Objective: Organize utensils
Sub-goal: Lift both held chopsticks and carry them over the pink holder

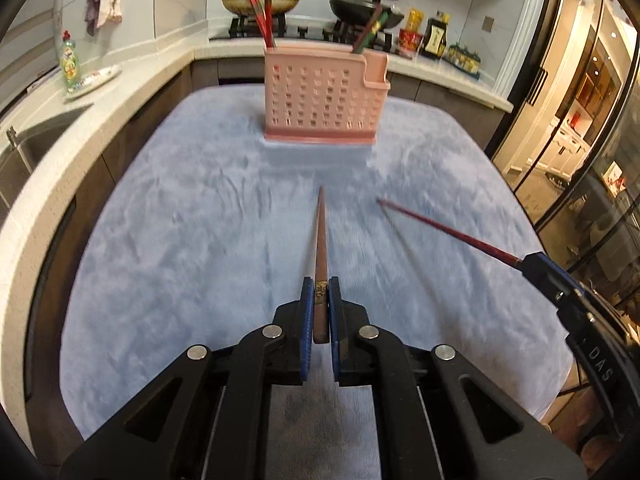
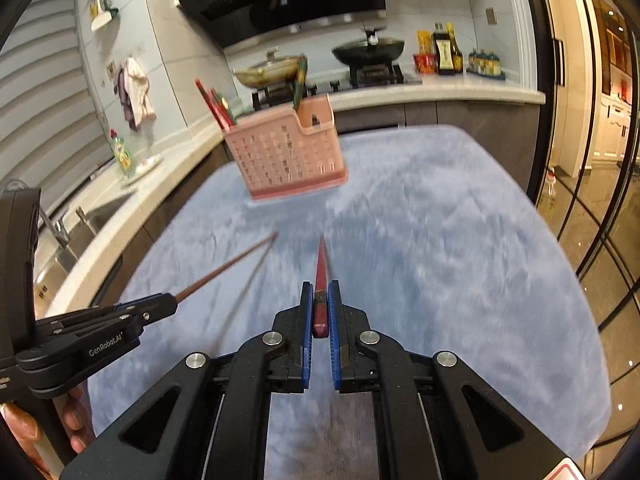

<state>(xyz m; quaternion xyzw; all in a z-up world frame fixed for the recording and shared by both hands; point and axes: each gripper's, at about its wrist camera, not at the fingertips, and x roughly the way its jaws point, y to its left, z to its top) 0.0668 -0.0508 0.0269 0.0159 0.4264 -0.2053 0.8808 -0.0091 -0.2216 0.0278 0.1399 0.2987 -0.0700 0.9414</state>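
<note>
Nearest my left camera, the left tongs (image 1: 320, 300) were clamped on a brown chopstick (image 1: 321, 240), blue pads pressing its thick end from both sides, its tip pointing away toward the pink holder (image 1: 324, 100). Over on the right of that view, my right tongs (image 1: 536, 268) came in from the edge, gripping a dark red chopstick (image 1: 448, 232) that angled left and far across the surface (image 1: 180, 240).

From the right wrist view I saw the same story mirrored: right tongs (image 2: 320, 304) closed on the red chopstick (image 2: 320, 268), and the left tongs (image 2: 160, 304) at the near left with the brown chopstick (image 2: 228, 268) slanting up toward the holder (image 2: 288, 156). Both sticks were held above the blue fleece cover, tips apart from each other and short of the holder.

That holder stood upright at the far middle of the surface, red chopsticks (image 1: 262, 16) bunched in its left end, a darker pair (image 1: 370, 30) leaning in the small right compartment. Behind it, two pans sat on the stove (image 1: 260, 28), and a green dish soap bottle (image 1: 70, 62) stood on the counter at far left.
</note>
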